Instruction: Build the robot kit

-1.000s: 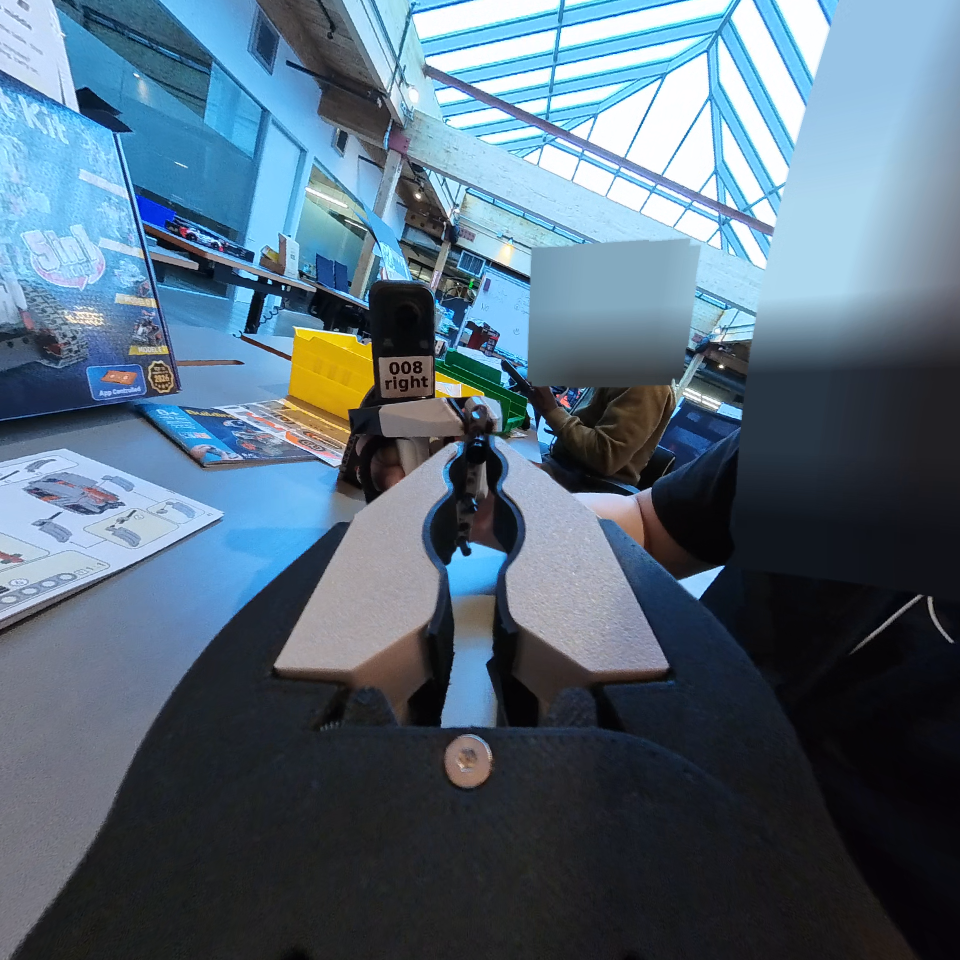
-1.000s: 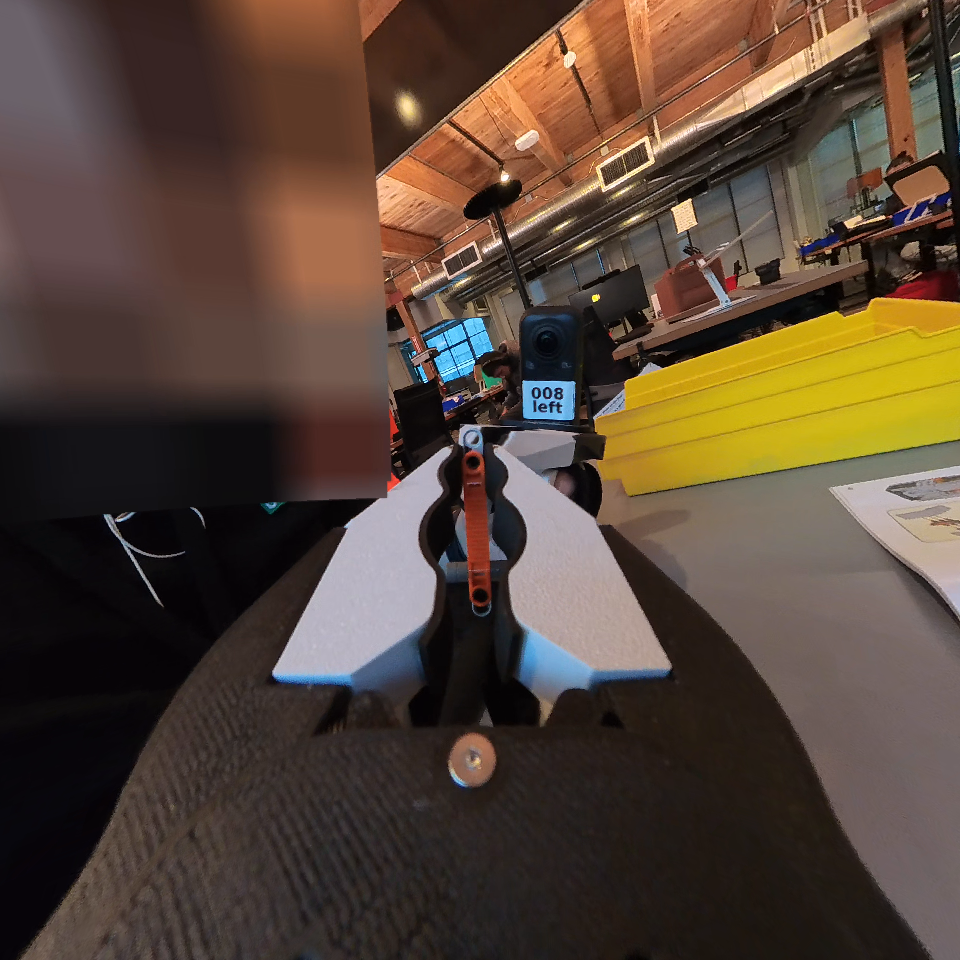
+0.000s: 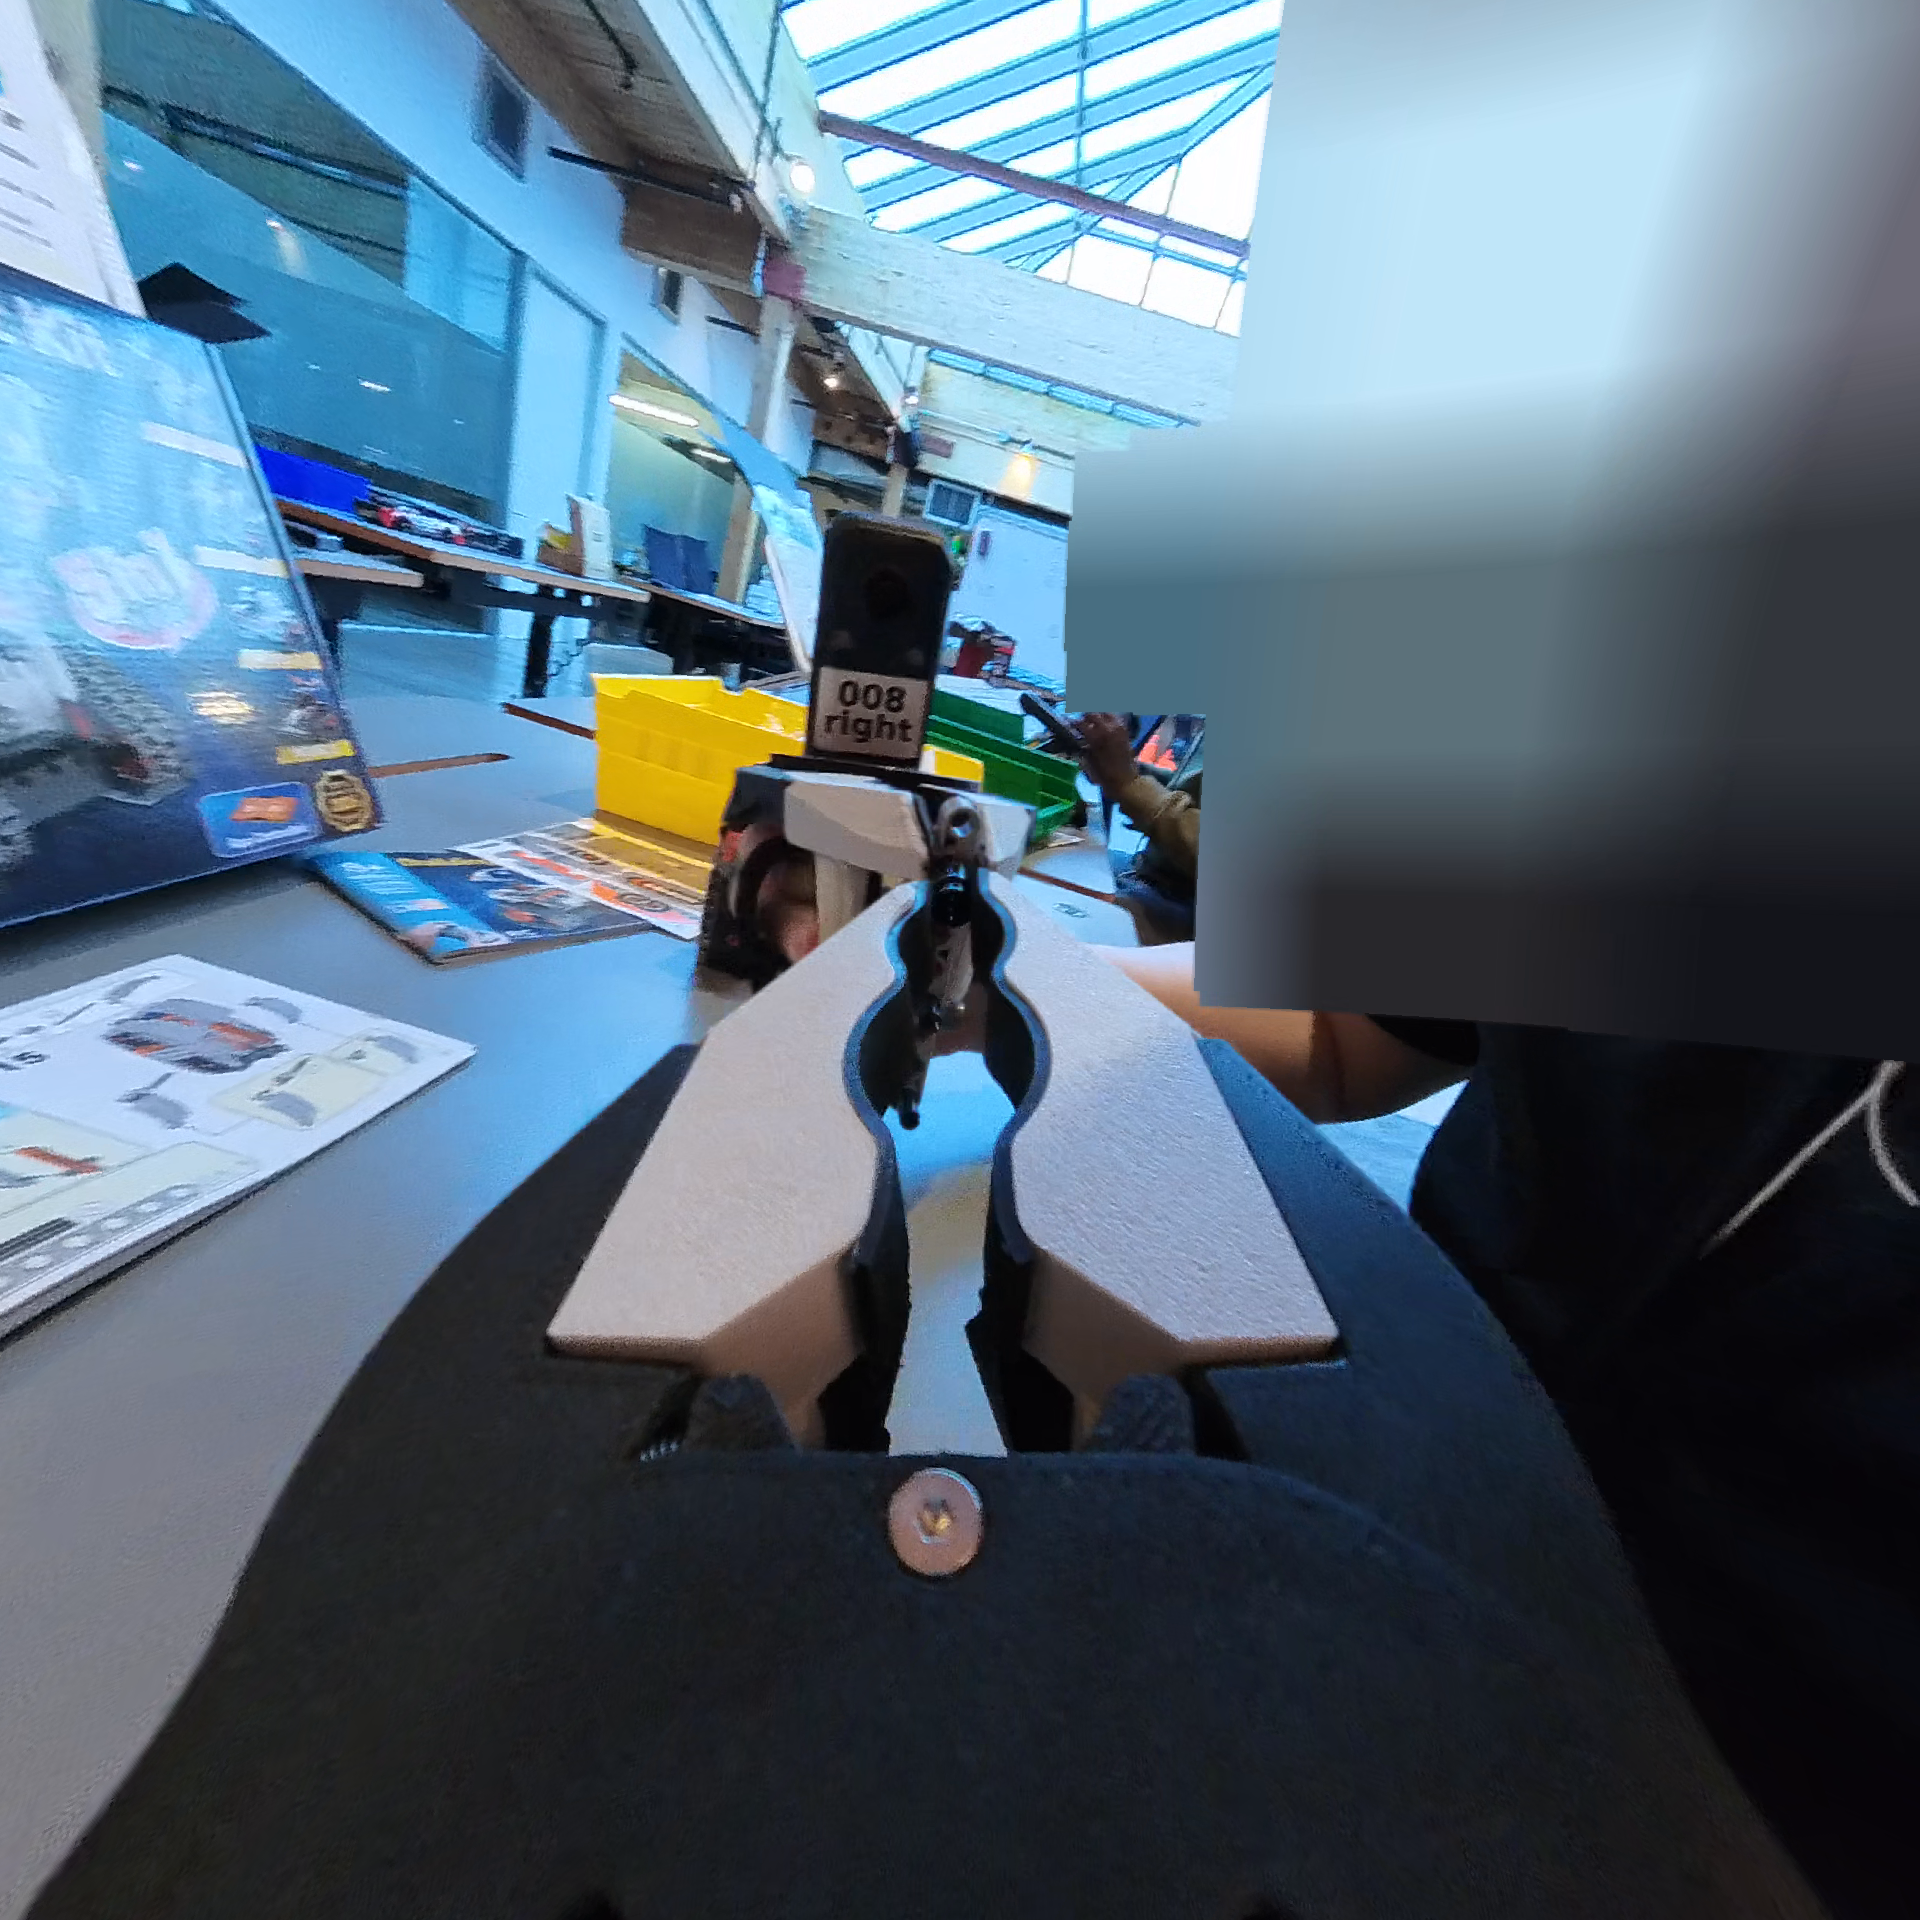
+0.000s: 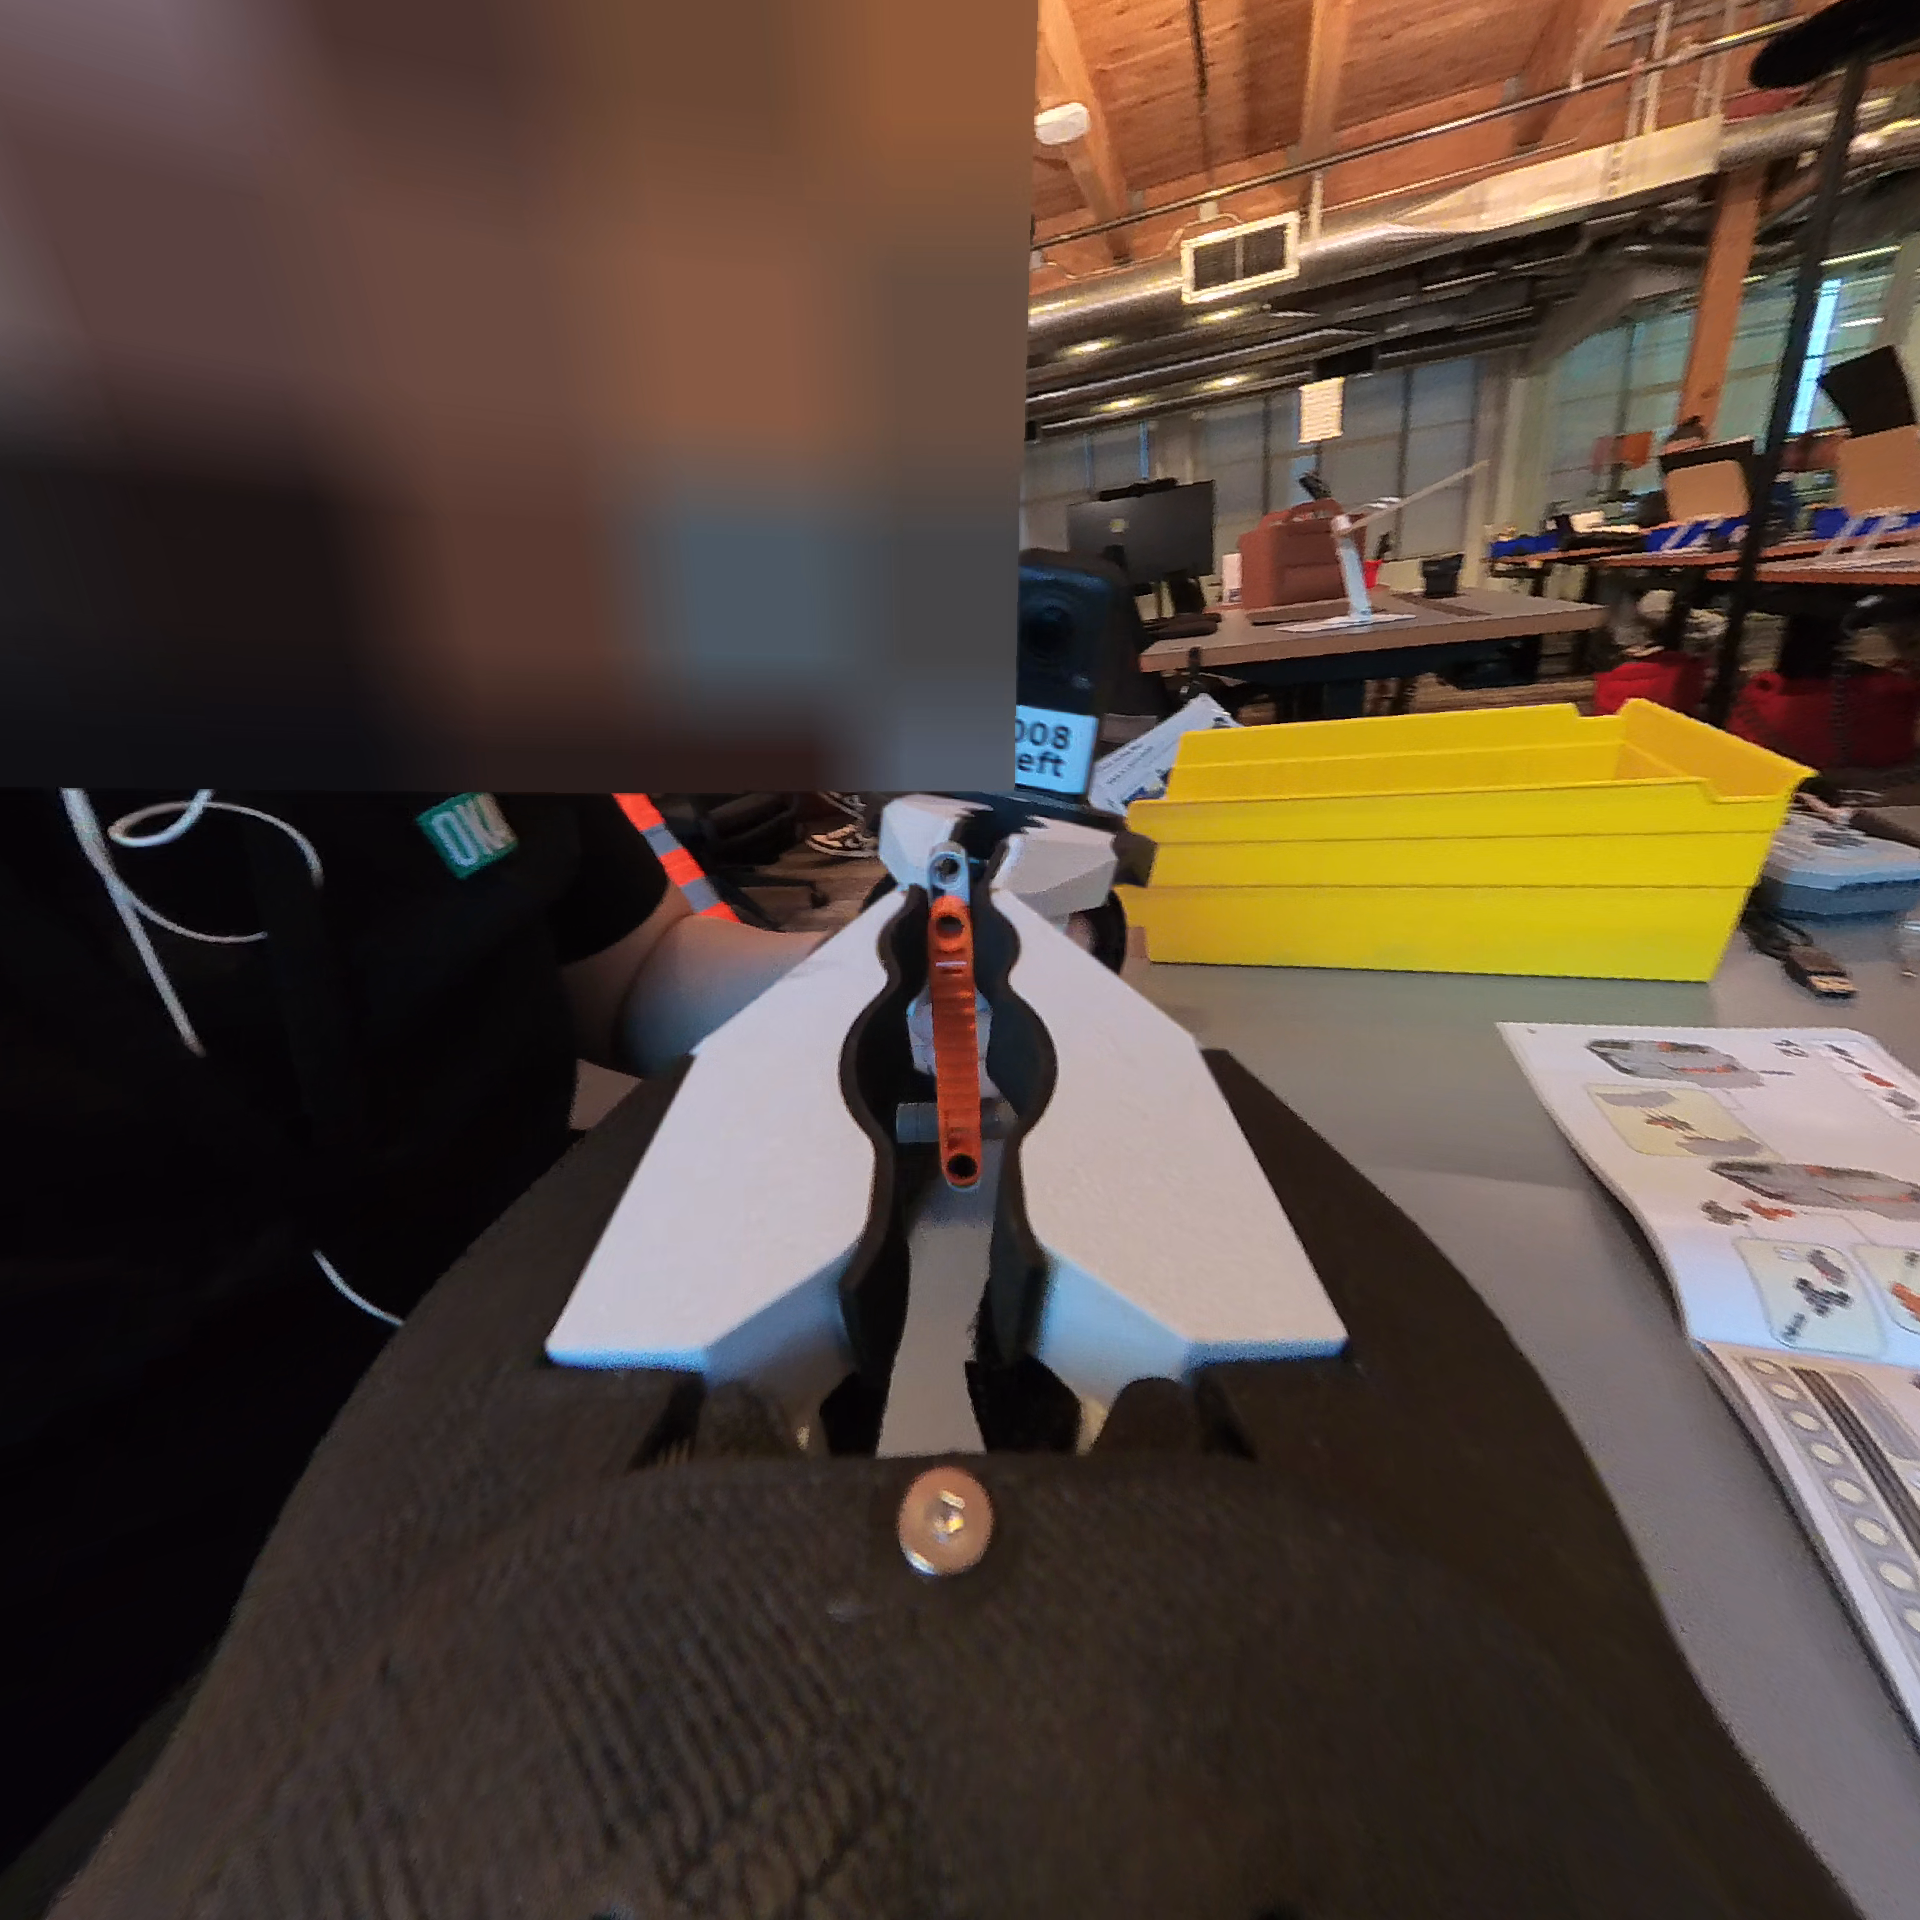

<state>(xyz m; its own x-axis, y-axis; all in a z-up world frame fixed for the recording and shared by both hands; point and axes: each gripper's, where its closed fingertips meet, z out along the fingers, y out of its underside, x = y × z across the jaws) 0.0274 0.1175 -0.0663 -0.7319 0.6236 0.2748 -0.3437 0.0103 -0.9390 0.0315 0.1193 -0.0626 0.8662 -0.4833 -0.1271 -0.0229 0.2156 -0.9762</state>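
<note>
My left gripper is shut on a small dark grey toy-brick piece with a black pin that hangs between its fingers. My right gripper is shut on an orange beam with holes along it; a light grey piece sticks out at its tip. The two grippers meet tip to tip above the grey table. The right gripper faces me in the left wrist view, and the left gripper faces me in the right wrist view. Whether the two held pieces are joined is hidden.
Instruction sheets lie on the table beside stacked yellow bins, a green bin, a booklet and a blue kit box. A person's arm and dark shirt are close by. The tips of both grippers are at nearly the same place.
Both grippers stay shut and tip to tip. The right wrist view has swung, so more of the yellow bins and the table shows. A short grey cross-piece now shows behind the orange beam's near end.
</note>
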